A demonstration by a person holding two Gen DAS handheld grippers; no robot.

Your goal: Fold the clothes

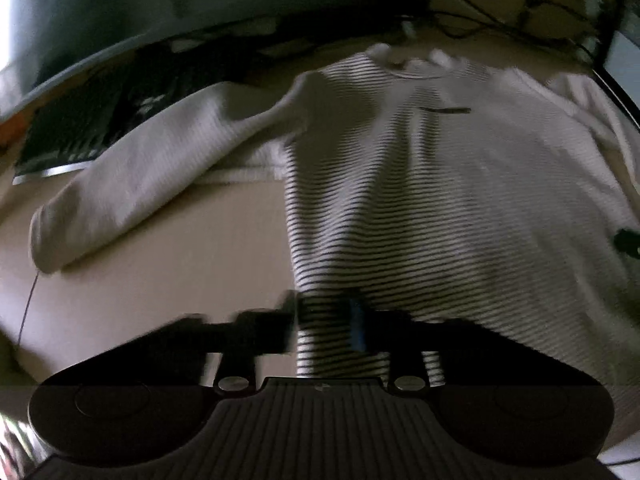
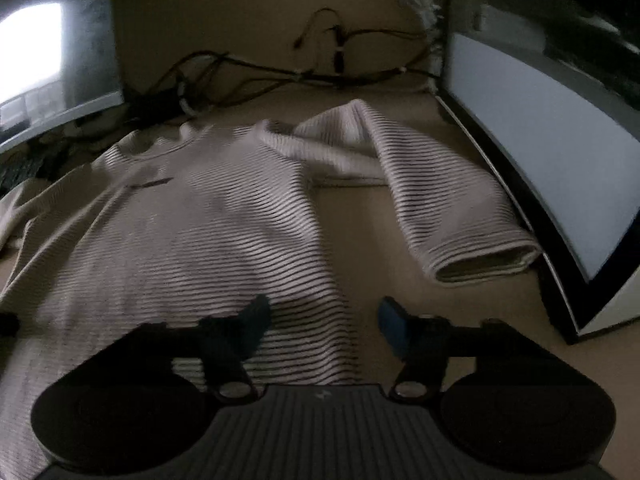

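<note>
— So, where does your garment lie?

— Your white long-sleeved knit sweater with thin dark stripes (image 1: 420,184) is spread flat across the beige worktop (image 1: 192,248), neckline toward the far edge, hem at the near edge where you stand. One sleeve (image 1: 132,184) runs out toward the left edge and ends just beside a dark keyboard (image 1: 80,132). The other sleeve (image 2: 432,196) bends back on itself and its open cuff lies touching, or nearly touching, the black-framed monitor with a pale screen (image 2: 540,152) at the right edge.

— And my grippers?

— Your left gripper (image 1: 326,326) is at the hem's left corner, its fingers drawn close with a strip of striped cloth between them; the picture is blurred, so I'd say it is probably pinching the hem, no firmer than that. Your right gripper (image 2: 324,326) stands with its fingers apart at the hem's right corner: the left finger (image 2: 252,328) over the cloth, the blue-padded right finger (image 2: 394,326) over bare worktop, the sweater's side edge between them.

— Anything behind?

— A tangle of dark cables (image 2: 256,72) along the far edge.
</note>
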